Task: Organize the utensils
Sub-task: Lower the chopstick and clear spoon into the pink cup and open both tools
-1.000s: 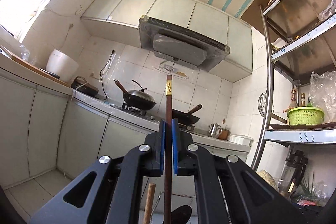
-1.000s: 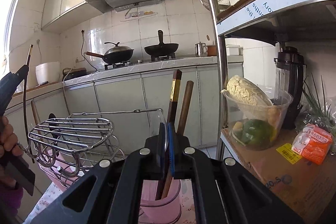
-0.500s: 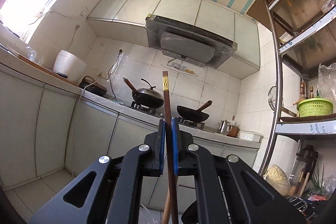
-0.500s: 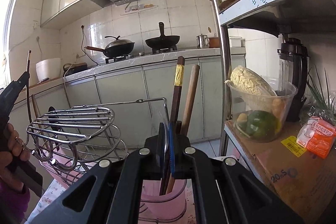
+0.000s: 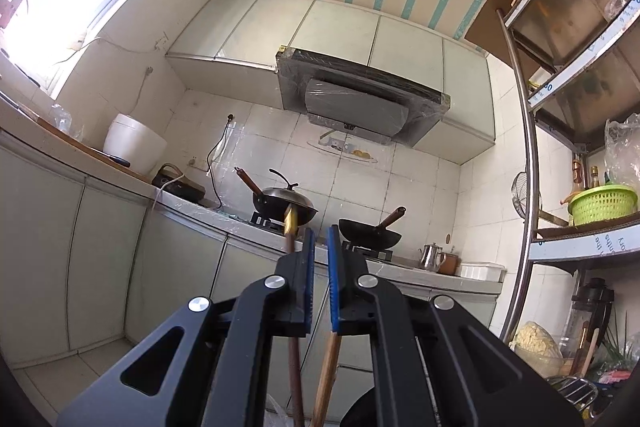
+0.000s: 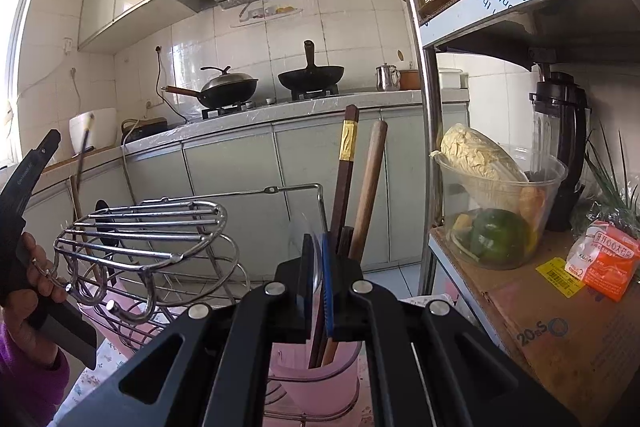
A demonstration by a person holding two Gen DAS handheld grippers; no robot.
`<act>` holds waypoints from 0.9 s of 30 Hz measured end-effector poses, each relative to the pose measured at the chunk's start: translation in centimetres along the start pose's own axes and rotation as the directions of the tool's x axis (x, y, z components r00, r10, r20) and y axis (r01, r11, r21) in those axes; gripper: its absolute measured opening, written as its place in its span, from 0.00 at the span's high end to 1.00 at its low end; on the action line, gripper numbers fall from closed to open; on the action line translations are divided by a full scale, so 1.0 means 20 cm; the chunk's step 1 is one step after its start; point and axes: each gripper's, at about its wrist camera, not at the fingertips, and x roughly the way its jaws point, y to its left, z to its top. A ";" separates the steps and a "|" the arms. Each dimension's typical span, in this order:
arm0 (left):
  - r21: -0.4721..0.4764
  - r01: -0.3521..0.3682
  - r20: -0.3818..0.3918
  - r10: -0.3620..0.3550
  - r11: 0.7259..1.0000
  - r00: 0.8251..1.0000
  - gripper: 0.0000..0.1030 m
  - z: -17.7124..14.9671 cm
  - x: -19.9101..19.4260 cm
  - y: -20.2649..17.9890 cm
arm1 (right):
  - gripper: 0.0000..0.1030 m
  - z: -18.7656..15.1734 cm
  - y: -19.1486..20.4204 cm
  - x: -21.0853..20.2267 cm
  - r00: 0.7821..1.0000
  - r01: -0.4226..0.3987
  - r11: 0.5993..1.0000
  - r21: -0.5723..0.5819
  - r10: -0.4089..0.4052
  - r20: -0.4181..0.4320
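The left tool (image 5: 318, 239), seen along its own fingers, points up toward the far kitchen wall. Its blue pads are drawn almost together and nothing is between them; pale cupboard fronts show through the narrow gap. A dark chopstick (image 5: 291, 223) with a gold band rises outside the left finger, partly hidden behind it. A lighter wooden stick (image 5: 326, 367) shows below the right finger. Beyond, two woks (image 5: 370, 233) sit on a stove on the worktop (image 5: 240, 225).

From the right side, the right tool (image 6: 316, 259) is clenched on the clear rim of a pink cup (image 6: 344, 383), which sits directly below and ahead of it. A gold-banded chopstick (image 6: 347, 163) and a round wooden handle (image 6: 370, 187) stand upright in that cup, leaning a little to the right. To the left stands a chrome wire rack (image 6: 140, 227). At the far left edge, a hand (image 6: 36, 279) in a purple sleeve (image 6: 24, 379) holds the left tool. A thin stick (image 6: 82, 155) stands just beside its tip; whether they touch cannot be told. On the right, a shelf (image 6: 560, 315) carries a clear tub of vegetables (image 6: 496, 211).
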 end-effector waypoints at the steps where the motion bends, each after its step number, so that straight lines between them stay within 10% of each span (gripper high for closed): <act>1: -0.008 0.002 0.005 -0.002 1.000 1.000 0.95 0.00 0.00 0.00 | 0.96 0.00 0.00 0.00 1.000 -0.001 1.000 0.001 0.001 -0.003; 20: -0.044 -0.045 -0.193 0.036 0.998 0.981 0.95 0.02 -0.16 0.22 | 0.95 -0.02 0.00 -0.01 0.999 -0.026 1.000 0.012 0.027 -0.040; 27: -0.030 -0.080 -0.384 0.063 0.996 0.921 0.90 0.00 -0.18 0.36 | 0.94 -0.02 0.01 0.01 0.993 -0.049 0.998 0.037 0.053 -0.110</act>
